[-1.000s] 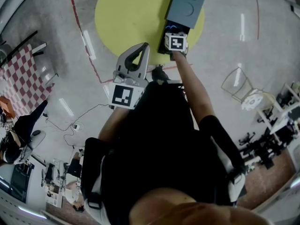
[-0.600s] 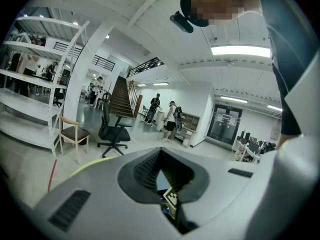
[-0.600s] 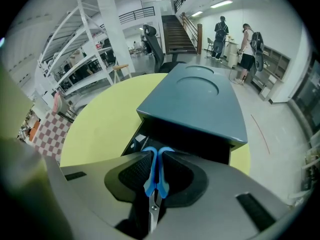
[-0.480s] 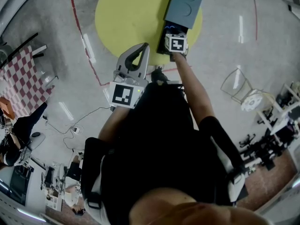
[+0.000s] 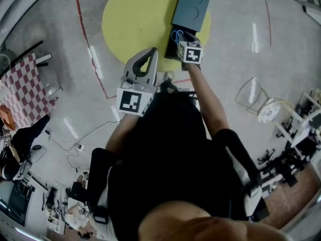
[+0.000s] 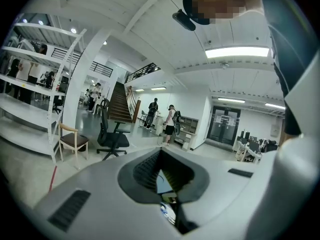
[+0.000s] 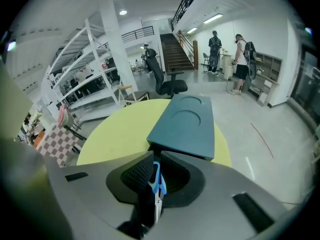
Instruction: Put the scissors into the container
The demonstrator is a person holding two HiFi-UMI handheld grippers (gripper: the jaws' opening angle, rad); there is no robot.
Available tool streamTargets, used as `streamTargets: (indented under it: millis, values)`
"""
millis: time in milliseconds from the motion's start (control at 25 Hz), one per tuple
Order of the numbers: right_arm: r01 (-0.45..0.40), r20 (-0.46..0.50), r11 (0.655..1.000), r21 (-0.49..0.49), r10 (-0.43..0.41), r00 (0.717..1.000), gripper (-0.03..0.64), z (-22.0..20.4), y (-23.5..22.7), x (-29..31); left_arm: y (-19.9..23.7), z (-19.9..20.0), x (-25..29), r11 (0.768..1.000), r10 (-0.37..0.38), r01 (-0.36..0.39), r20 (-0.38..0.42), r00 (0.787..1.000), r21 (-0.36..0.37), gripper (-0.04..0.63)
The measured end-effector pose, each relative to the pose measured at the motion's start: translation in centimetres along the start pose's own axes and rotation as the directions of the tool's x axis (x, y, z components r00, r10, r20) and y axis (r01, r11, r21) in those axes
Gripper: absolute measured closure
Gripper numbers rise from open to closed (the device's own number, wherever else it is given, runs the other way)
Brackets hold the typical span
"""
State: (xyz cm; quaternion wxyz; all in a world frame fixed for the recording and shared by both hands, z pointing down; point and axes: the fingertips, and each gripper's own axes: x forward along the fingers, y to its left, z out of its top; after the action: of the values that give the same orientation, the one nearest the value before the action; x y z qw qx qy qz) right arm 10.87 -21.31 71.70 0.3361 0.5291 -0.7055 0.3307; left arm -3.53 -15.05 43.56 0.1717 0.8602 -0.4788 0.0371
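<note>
Right gripper (image 7: pixel 154 171) with scissors (image 7: pixel 158 185) at container (image 7: pixel 186 124)

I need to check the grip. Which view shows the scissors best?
The right gripper view: the scissors sit close up, clamped between the right gripper's jaws. The head view shows only their small blue handles; the left gripper view shows none.

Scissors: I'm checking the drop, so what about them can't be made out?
- Scissors blades: right gripper view, buried between the right tool's pads; head view, under its marker cube.
- Container inside: head view, dark and covered by the tool; right gripper view, only its top shows.
</note>
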Motion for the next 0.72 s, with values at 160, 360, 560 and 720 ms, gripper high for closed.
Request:
streamTargets:
  millis: [160, 360, 560, 720]
  values:
    - [-0.025, 0.077, 1.0, 0.015, 0.023, 0.997, 0.584, 1.2, 0.8, -2.9, -0.7, 0.4, -1.1, 1.0, 0.006, -0.006, 0.018, 1.0, 0.011, 0.609]
    - [-0.052, 0.173, 0.998, 0.02, 0.048, 0.984, 0.6, 2.9, 1.8, -7.1, -1.0, 0.6, -2.5, 1.0, 0.027, -0.028, 0.032, 0.999, 0.011, 0.609]
    - [-0.092, 0.255, 0.996, 0.015, 0.085, 0.963, 0.606, 3.7, 2.6, -11.2, -1.5, 0.0, -3.4, 0.998, 0.027, -0.029, 0.027, 0.999, 0.062, 0.609]
    - [-0.117, 0.327, 0.993, 0.013, 0.107, 0.939, 0.611, 4.1, 3.0, -14.7, -2.3, -0.2, -3.9, 0.996, 0.029, -0.032, 0.031, 0.999, 0.079, 0.609]
